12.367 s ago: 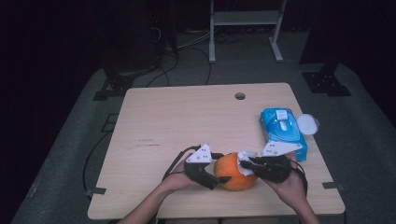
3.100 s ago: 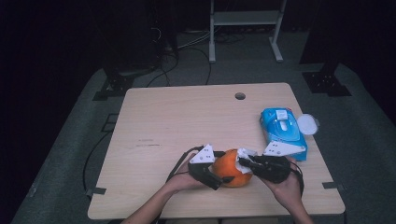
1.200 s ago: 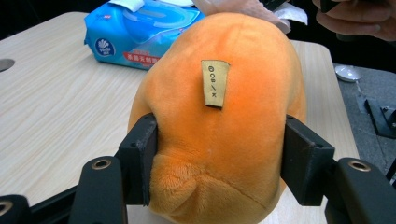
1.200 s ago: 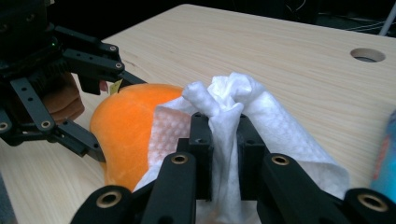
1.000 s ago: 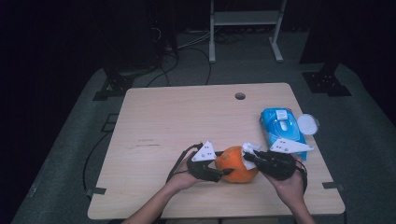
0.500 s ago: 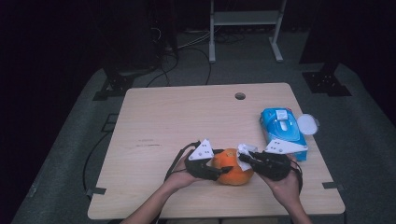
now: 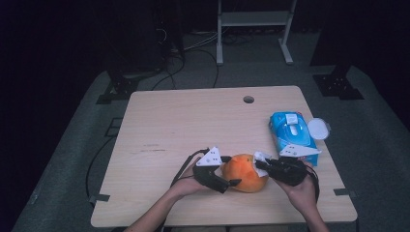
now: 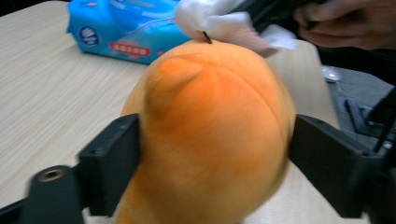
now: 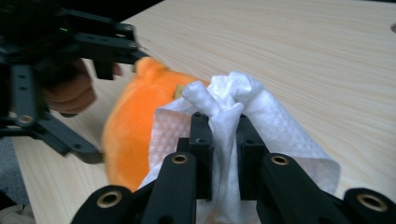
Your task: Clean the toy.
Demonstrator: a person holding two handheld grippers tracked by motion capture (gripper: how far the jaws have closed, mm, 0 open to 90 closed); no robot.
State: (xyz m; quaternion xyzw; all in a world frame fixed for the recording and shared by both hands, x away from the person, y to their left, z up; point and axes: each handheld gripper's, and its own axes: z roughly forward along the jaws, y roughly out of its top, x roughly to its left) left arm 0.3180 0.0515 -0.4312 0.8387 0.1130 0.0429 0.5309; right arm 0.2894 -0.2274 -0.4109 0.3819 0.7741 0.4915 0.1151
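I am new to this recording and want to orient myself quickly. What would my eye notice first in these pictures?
First comes the bright orange plush toy near the table's front edge, between the jaws of the left gripper, which have just been opening. Next, the right gripper pinches a crumpled white wipe against the toy's top. A blue wipes pack lies near the table's right edge.

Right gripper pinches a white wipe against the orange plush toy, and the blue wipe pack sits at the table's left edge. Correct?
Not quite: the wipe pack sits at the table's right edge, as the high view shows. The right gripper does pinch the wipe against the plush toy.
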